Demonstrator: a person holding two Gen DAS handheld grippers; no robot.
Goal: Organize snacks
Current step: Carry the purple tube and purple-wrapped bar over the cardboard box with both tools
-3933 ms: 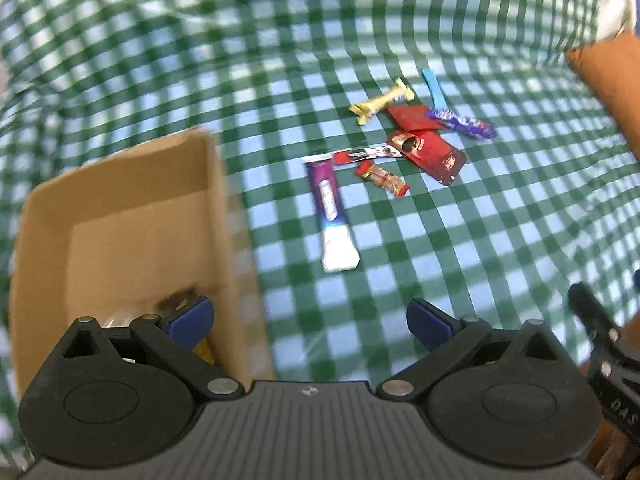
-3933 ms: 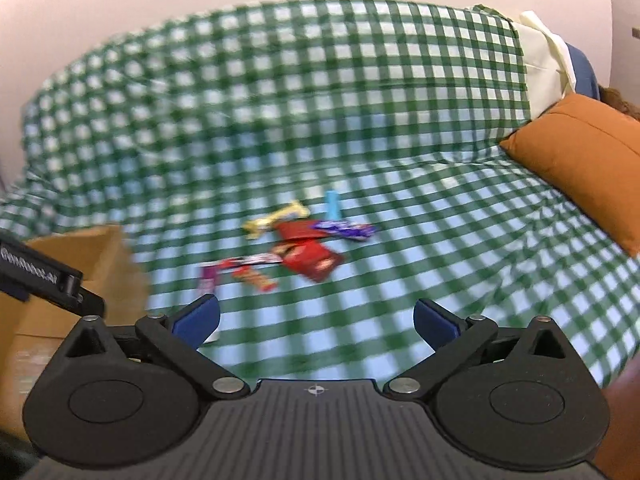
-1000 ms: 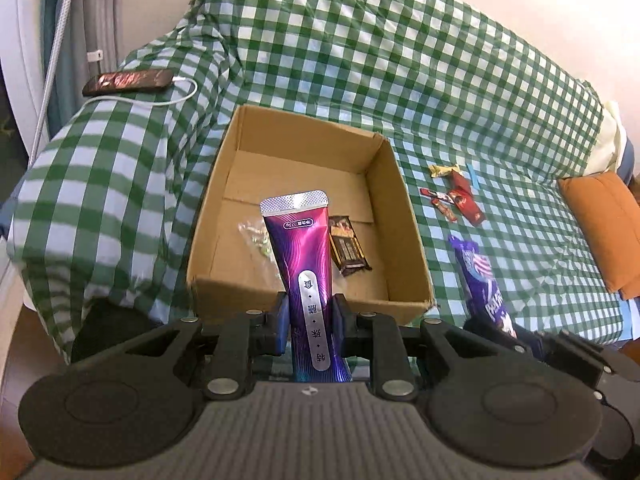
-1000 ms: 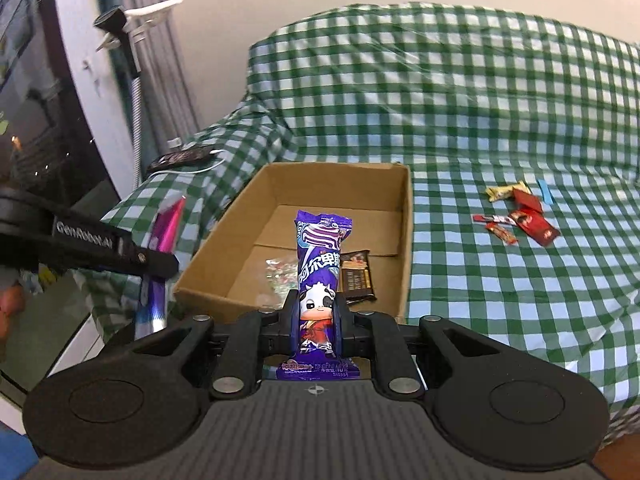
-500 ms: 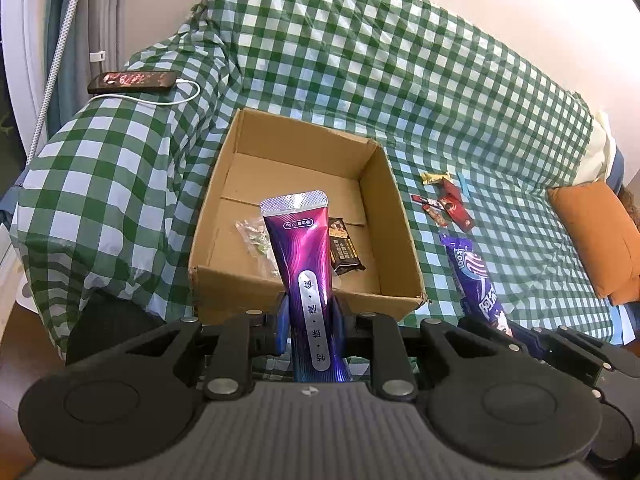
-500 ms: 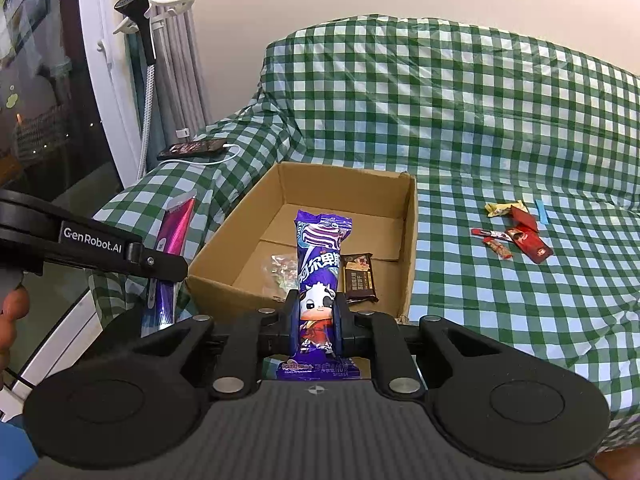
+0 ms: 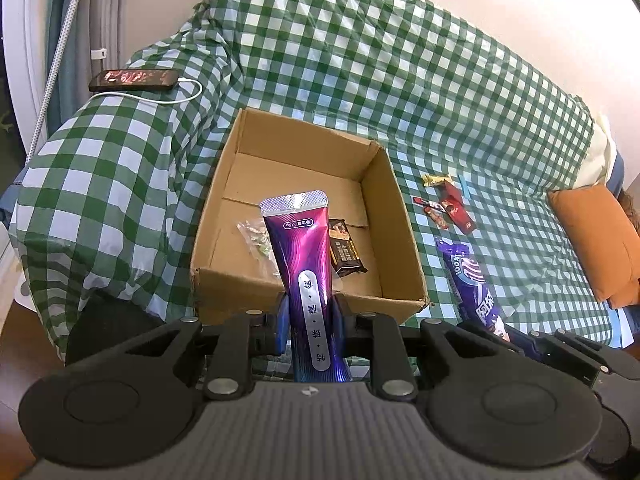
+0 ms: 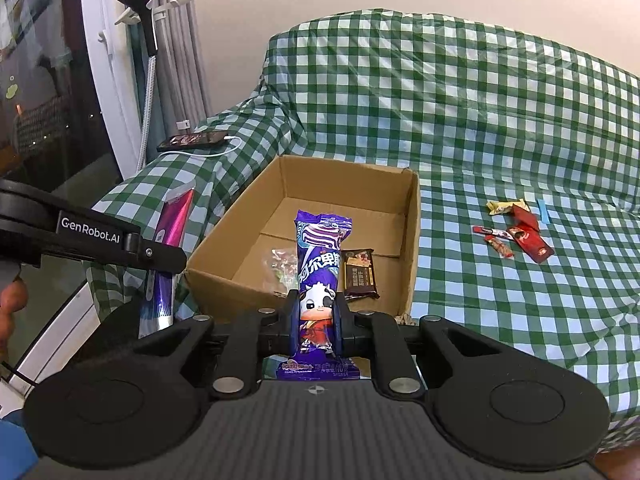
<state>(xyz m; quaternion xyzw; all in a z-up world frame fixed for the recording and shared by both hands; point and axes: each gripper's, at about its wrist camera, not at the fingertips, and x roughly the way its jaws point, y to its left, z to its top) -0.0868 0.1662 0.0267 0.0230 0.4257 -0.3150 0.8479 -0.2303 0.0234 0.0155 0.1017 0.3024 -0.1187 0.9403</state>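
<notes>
Before cardboard box (image 7: 400, 216), left gripper (image 7: 310, 320) clamping magenta tube (image 7: 304, 264)

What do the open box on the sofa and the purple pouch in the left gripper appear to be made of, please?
The box looks like plain corrugated cardboard: matte brown walls, folded floor flaps, a frayed corner. The purple pouch, clamped in the left gripper, seems glossy plastic or foil laminate: bright sheen and a silvery crimped top seal.

the left gripper (image 7: 310, 320) clamps a magenta snack tube (image 7: 302, 264) upright before the cardboard box (image 7: 396, 216).
</notes>
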